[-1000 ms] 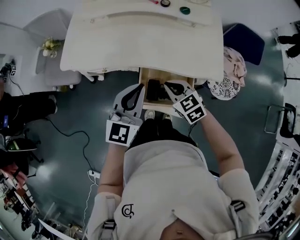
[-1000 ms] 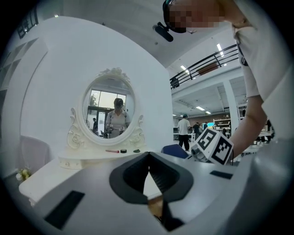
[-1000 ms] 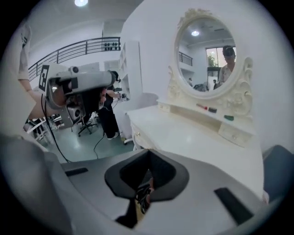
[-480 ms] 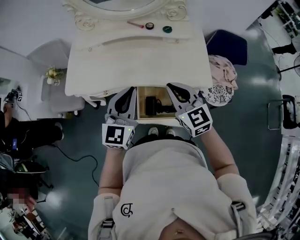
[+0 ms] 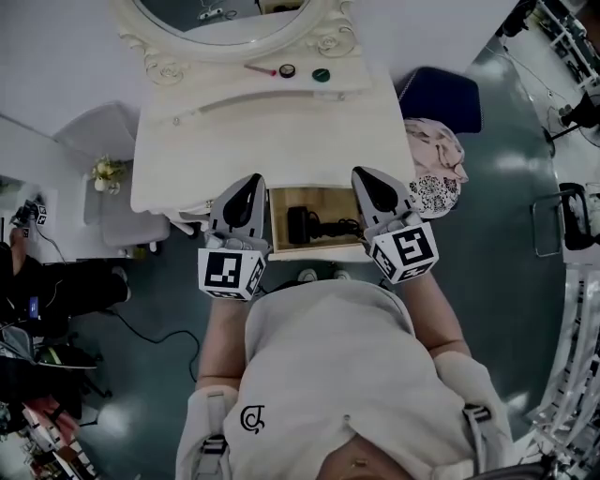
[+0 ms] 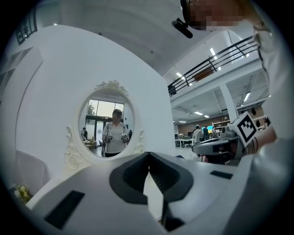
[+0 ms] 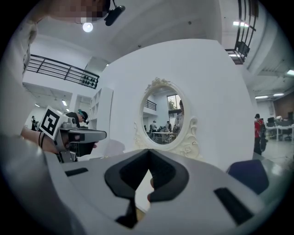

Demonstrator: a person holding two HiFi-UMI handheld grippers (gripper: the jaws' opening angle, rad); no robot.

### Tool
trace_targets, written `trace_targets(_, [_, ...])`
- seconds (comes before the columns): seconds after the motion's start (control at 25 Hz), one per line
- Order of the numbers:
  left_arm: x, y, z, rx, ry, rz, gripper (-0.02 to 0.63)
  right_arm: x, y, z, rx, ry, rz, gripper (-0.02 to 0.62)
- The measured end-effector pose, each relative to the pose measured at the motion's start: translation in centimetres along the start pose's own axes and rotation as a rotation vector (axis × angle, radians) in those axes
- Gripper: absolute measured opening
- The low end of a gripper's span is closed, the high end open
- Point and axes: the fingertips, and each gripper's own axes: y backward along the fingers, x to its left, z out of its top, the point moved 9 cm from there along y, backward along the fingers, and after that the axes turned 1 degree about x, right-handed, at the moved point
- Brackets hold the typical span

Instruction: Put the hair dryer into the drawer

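Left gripper (image 5: pixel 248 184) and right gripper (image 5: pixel 364 178) have lifted up, at 9 and 3 o'clock of the open drawer (image 5: pixel 277 221). The hair dryer (image 5: pixel 314 226) lies inside, so it looks put away.

Left gripper view: jaws closed, empty, facing the mirror (image 6: pixel 106 124).

Right gripper view: closed and empty too.

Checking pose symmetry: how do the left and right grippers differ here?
Left gripper flanks the open drawer on its left; right gripper flanks it on its right. Left gripper's marker cube looks nearly square in the head view; right gripper's cube is turned more. Shared: both shut, empty, pointing toward the mirror, with the hair dryer lying in the drawer between them.
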Motion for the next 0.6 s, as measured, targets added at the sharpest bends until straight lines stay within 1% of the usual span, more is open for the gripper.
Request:
trace_targets(0.28, [0.0, -0.4, 0.4, 0.009, -0.018, -0.012, 0.014, -0.3, -0.2, 0.3, -0.017, 0.01, -0.027, 0.005])
trace_targets(0.6, [0.0, -0.7, 1.3, 0.008, -0.036, -0.01, 0.014, -0.1, -0.5, 0.6, -0.026, 0.021, -0.009, 0.003])
